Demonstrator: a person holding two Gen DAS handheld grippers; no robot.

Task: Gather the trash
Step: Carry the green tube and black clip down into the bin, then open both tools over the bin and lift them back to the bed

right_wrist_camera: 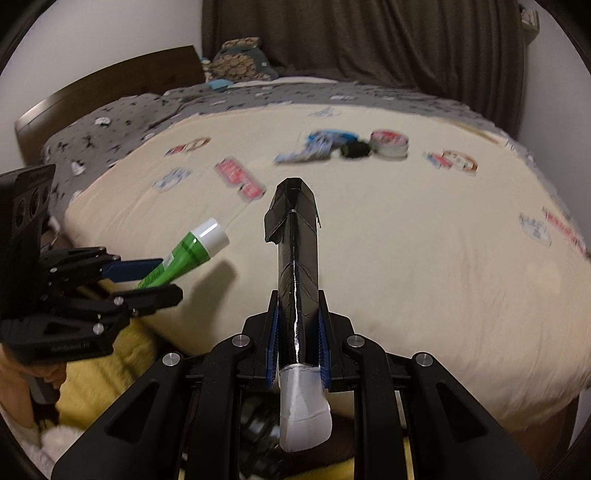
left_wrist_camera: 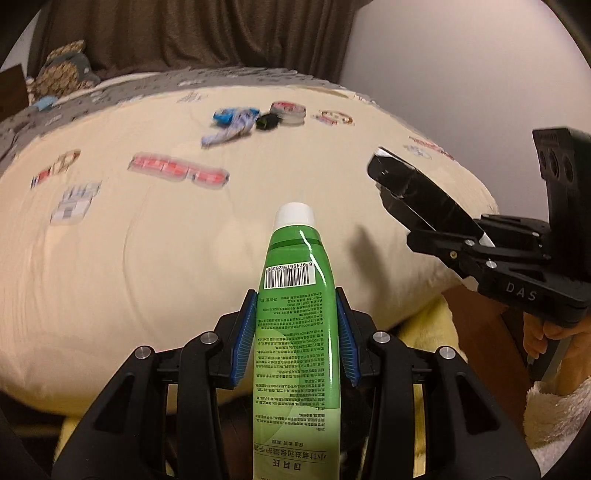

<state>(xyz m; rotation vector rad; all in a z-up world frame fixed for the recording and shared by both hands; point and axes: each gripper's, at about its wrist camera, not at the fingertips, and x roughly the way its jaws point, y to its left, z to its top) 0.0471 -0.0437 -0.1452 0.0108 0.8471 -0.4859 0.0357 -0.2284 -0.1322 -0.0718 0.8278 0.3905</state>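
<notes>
Glossy plastic and shiny card in my two grippers, over a soft matt cotton bedspread.

In my left gripper (left_wrist_camera: 295, 325), matt black plastic with ribbed blue rubbery pads (left_wrist_camera: 243, 343) and bright metal pivot pins, I see a glossy green plastic tube with a smooth white cap (left_wrist_camera: 297, 295), light streaking its shoulder and a paper-like barcode label on it. My right gripper (right_wrist_camera: 298, 332) pinches a crumpled glossy black carton with a dull white end (right_wrist_camera: 297, 266), its creases catching highlights. Below lies the cream printed cloth bedspread (left_wrist_camera: 129, 258), matt and softly wrinkled, bordered by grey patterned fabric (right_wrist_camera: 122, 118), a dark smooth wooden headboard (right_wrist_camera: 110, 85), and a brown pleated cloth curtain (left_wrist_camera: 184, 33).
</notes>
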